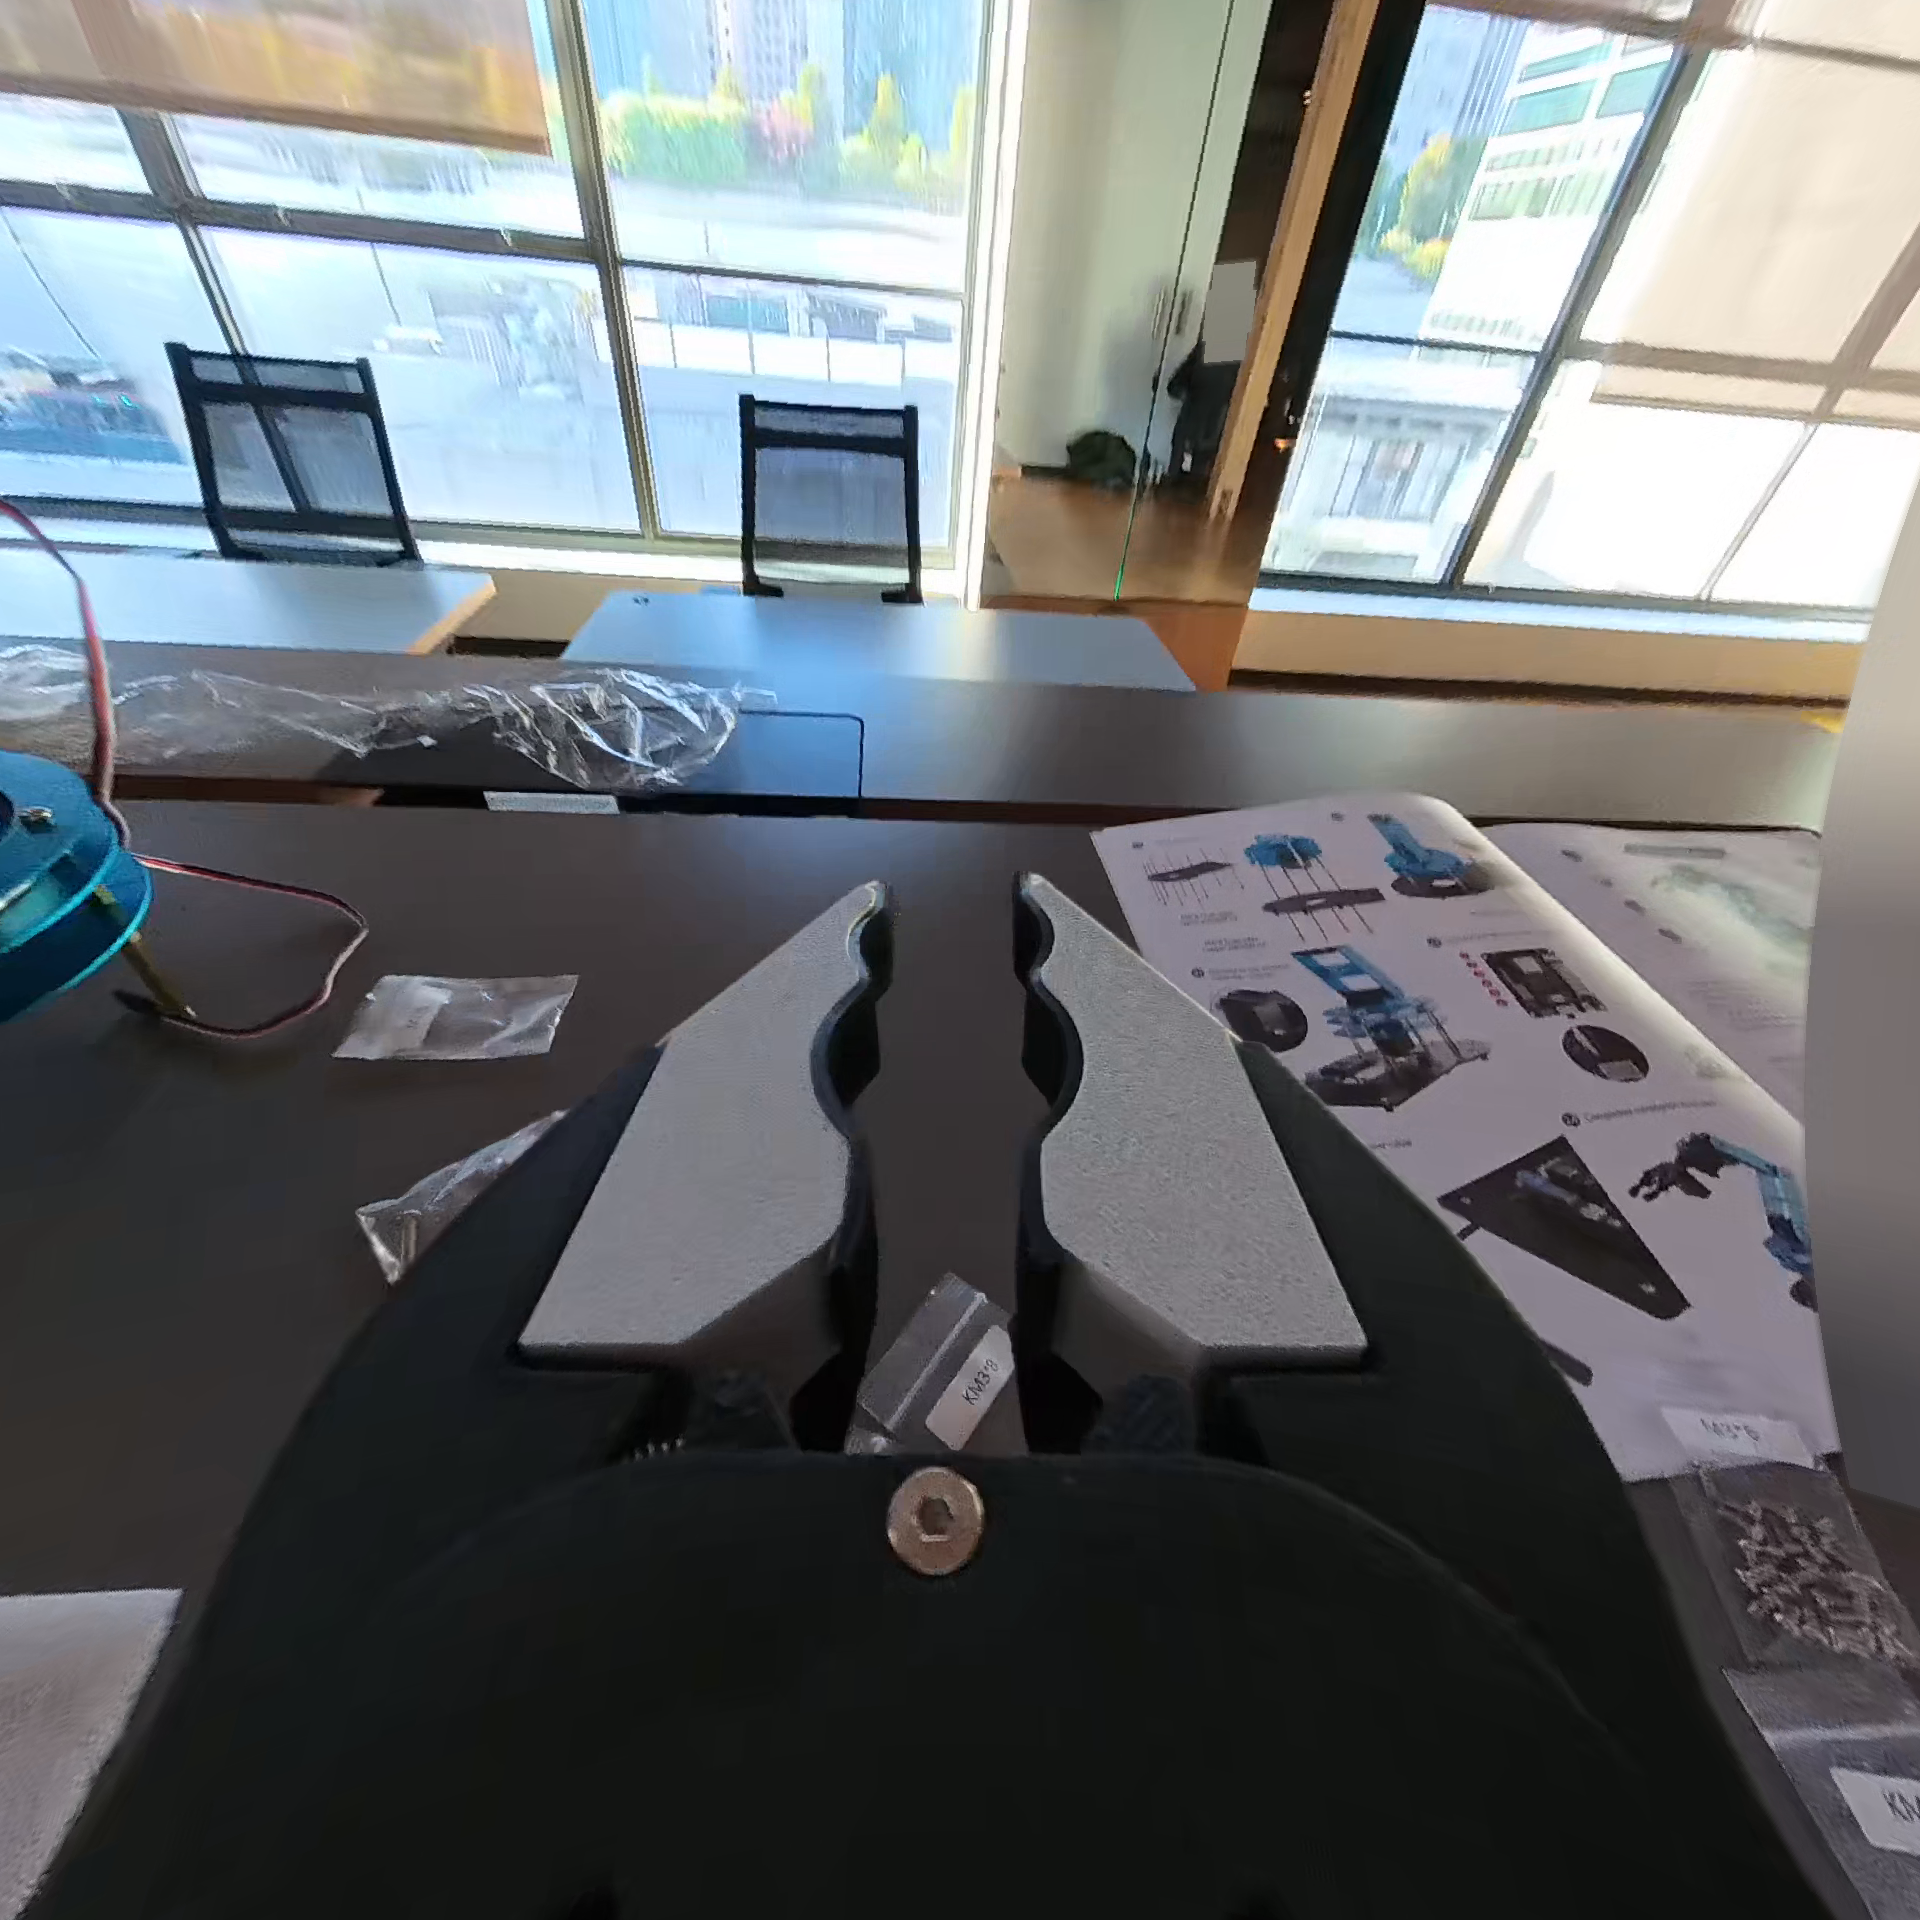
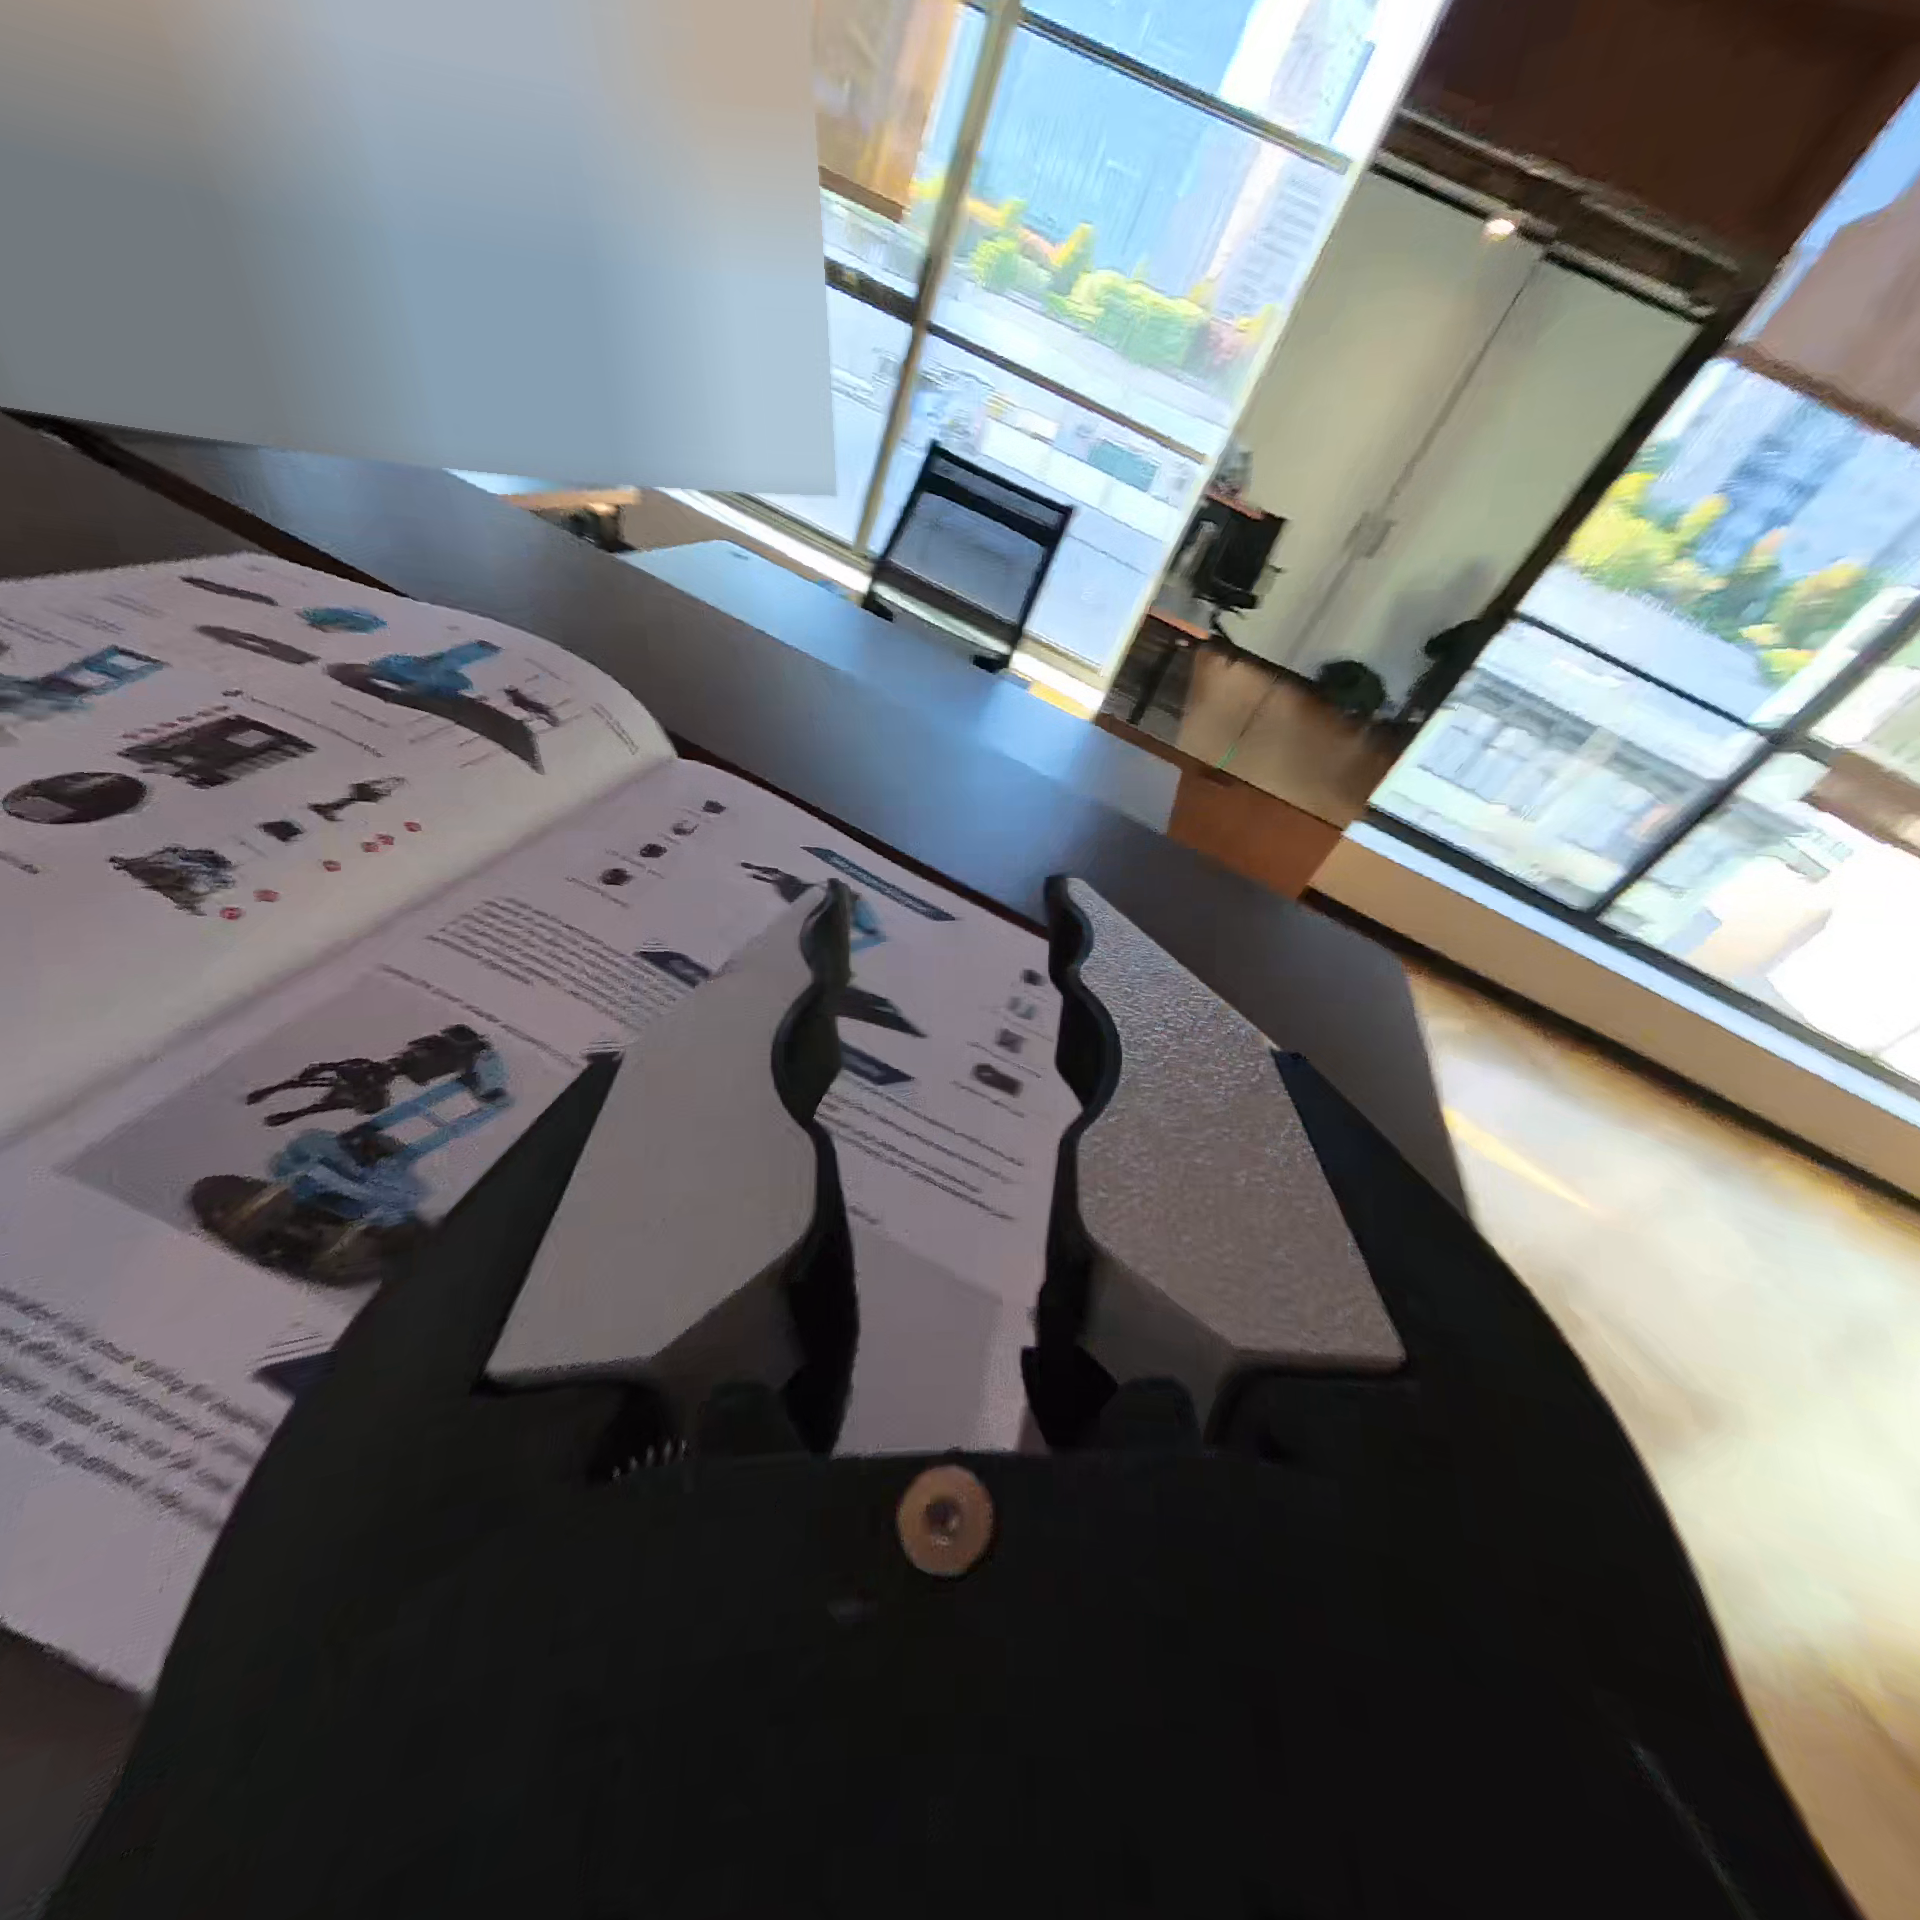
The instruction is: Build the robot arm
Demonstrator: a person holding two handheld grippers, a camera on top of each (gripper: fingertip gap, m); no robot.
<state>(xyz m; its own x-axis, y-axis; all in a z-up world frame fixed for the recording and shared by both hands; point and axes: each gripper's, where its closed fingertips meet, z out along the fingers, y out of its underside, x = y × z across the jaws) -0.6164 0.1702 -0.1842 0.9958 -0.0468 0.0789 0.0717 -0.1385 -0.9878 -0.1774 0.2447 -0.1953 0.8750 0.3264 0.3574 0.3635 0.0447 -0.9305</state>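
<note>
My left gripper (image 1: 951,894) is open and empty above a dark table (image 1: 623,914). A small clear bag with a white sticker (image 1: 935,1361) lies on the table below the roots of its fingers. An open illustrated booklet (image 1: 1455,1039) lies to its right. A blue round metal assembly (image 1: 52,894) with a red wire (image 1: 301,935) stands at far left. My right gripper (image 2: 945,899) is open and empty, held above the right page of the same booklet (image 2: 312,831), near the table's right edge.
Small clear bags of parts (image 1: 457,1013) lie left of the left gripper, and more bags of screws (image 1: 1808,1590) at lower right. Crumpled clear plastic (image 1: 582,717) lies on the far table. Black chairs (image 1: 831,499) stand by the windows. Wooden floor (image 2: 1662,1351) lies right of the table. One gripper's finger ends stand about 45 cm off the other's. From the left gripper's tips to the blue round metal assembly (image 1: 52,894) is close to 25 cm.
</note>
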